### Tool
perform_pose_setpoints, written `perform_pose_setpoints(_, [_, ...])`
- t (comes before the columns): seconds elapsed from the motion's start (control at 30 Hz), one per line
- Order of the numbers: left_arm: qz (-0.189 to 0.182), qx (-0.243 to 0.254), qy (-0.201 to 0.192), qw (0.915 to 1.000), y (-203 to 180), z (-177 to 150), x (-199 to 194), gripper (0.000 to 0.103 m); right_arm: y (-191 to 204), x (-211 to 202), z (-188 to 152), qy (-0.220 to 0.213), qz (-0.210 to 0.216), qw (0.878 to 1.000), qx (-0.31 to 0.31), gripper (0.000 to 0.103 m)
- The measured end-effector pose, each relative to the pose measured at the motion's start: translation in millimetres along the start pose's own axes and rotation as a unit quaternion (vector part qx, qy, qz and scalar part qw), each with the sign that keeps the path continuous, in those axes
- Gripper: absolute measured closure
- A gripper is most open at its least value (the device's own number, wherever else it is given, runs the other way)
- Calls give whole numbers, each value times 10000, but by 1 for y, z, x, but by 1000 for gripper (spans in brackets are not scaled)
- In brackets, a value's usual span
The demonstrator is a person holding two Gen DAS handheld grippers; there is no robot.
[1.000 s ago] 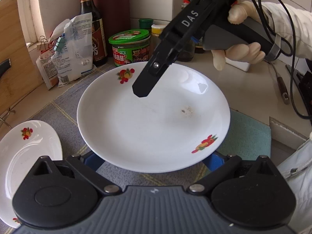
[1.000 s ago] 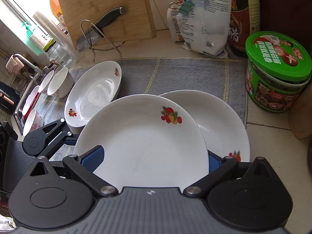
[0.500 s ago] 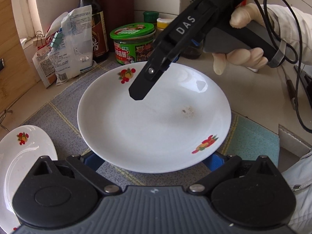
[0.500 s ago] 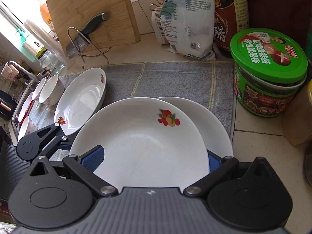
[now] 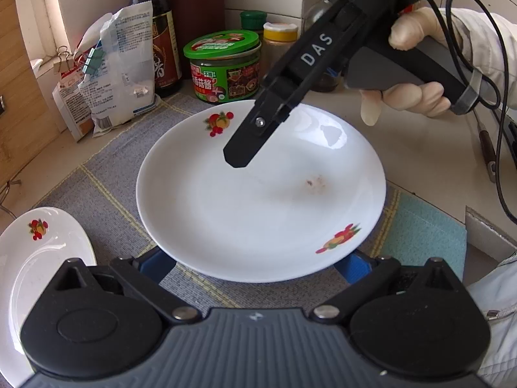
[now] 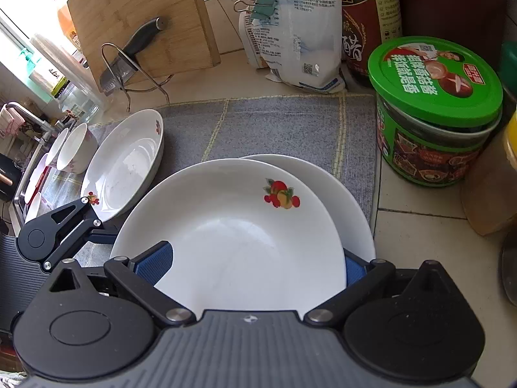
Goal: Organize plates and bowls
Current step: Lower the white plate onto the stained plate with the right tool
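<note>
Seen from the right wrist, two white bowls [image 6: 77,148] sit at the far left edge of a grey mat [image 6: 274,123] on the counter [image 6: 420,213], with a tilted deep plate [image 6: 122,165] just beside them. Behind these a wooden cutting board [image 6: 139,19] leans upright, a knife [image 6: 129,61] propped on a wire stand against it. The left hand-held gripper [image 5: 253,268] reaches in from the left to the edge of a top plate [image 6: 232,242], white with a fruit print, which overlaps a lower plate [image 6: 349,200] peeking out on its right. The right hand-held gripper [image 6: 255,265] has its blue pads [image 6: 155,262] spread wide on either side of the top plate's near rim; it cannot be told whether they pinch it. The left wrist view shows the same for the left hand-held gripper: pads wide apart at a plate's near rim, grip unclear. There, a gloved hand [image 5: 407,97] holds the right hand-held gripper above that plate. At the far right stands a green-lidded jar [image 6: 433,110].
</note>
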State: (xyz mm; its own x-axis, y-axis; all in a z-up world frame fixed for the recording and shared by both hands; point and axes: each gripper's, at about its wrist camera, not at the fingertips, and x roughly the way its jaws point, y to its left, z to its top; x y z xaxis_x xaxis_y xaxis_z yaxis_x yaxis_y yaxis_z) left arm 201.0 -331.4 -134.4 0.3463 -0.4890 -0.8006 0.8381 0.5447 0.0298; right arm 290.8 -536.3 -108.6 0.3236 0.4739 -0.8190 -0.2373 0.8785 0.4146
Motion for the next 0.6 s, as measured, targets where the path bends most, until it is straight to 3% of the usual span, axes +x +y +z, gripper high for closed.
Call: perform_pose_setpoints(0.6, [25, 90, -2, 10000, 3, 0, 0, 1, -4, -13, -8, -68, -95, 9998, 139, 0])
